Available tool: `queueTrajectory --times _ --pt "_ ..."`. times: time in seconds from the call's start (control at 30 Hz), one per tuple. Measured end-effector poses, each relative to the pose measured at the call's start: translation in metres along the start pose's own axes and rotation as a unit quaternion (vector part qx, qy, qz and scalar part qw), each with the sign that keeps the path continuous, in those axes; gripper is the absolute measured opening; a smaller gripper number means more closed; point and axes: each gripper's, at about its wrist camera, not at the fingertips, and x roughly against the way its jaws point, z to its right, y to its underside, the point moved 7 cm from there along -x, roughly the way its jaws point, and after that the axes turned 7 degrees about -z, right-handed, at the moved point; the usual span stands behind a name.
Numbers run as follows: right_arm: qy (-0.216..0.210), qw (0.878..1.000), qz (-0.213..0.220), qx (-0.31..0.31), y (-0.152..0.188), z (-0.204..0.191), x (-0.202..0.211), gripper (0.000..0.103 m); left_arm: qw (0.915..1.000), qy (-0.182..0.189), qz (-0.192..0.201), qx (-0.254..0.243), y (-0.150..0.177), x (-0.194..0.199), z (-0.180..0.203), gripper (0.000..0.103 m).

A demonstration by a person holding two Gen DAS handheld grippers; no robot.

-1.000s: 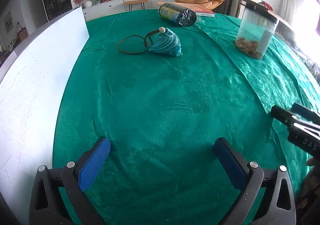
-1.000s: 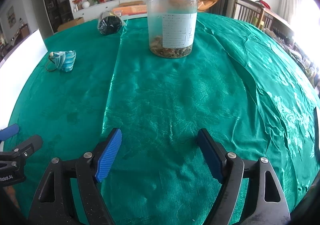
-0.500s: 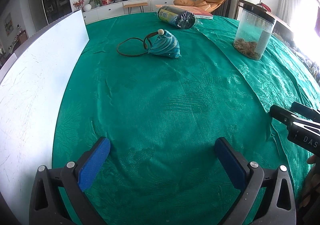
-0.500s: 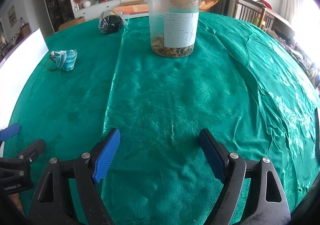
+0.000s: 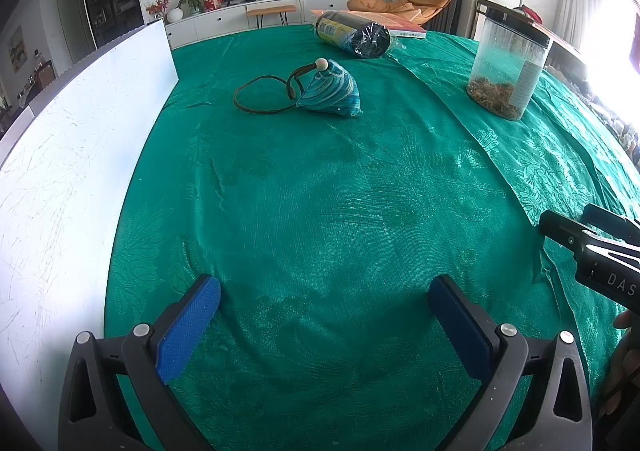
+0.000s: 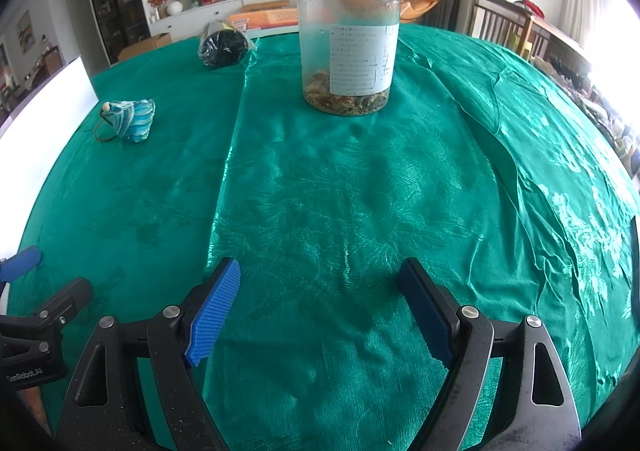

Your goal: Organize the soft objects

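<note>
The worktop [image 5: 320, 211], under a green patterned cloth, has a white board [image 5: 80, 155] standing along its edge at nine o'clock in the left wrist view. A clear jar [image 6: 349, 47] with a black lid stands at twelve o'clock from the right tongs [image 6: 320, 301], and a wrapped dark cylinder [image 5: 352, 35] lies at twelve o'clock in the left view. The soft blue striped pouch [image 5: 330, 91] with its cord loop lies at twelve o'clock from the left tongs [image 5: 324, 317]; both tongs gape wide, holding nothing.

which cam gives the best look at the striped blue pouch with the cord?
Left wrist. The striped blue pouch sits near centre, large enough to show its bead and the looped brown cord lying on the green cloth. In the right wrist view the pouch is small at the far left, with only part of the cord showing.
</note>
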Motion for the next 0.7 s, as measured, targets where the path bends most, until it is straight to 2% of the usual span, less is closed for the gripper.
queueTrajectory --times 0.2,0.33,0.53,0.7 --pt "0.000 1.000 0.000 0.000 0.000 -0.001 0.000 0.085 0.9999 -0.002 -0.011 0.002 -0.007 -0.004 0.001 0.103" --pt "0.000 1.000 0.000 0.000 0.000 0.000 0.000 0.085 0.9994 -0.009 -0.028 0.017 -0.032 -0.018 0.000 0.103" --pt "-0.001 1.000 0.000 0.000 0.000 -0.001 0.000 0.085 0.9988 -0.021 -0.029 0.035 -0.070 -0.040 0.000 0.103" --pt "0.000 1.000 0.000 0.000 0.000 -0.001 0.000 0.085 0.9983 -0.028 -0.034 0.039 -0.090 -0.051 -0.001 0.103"
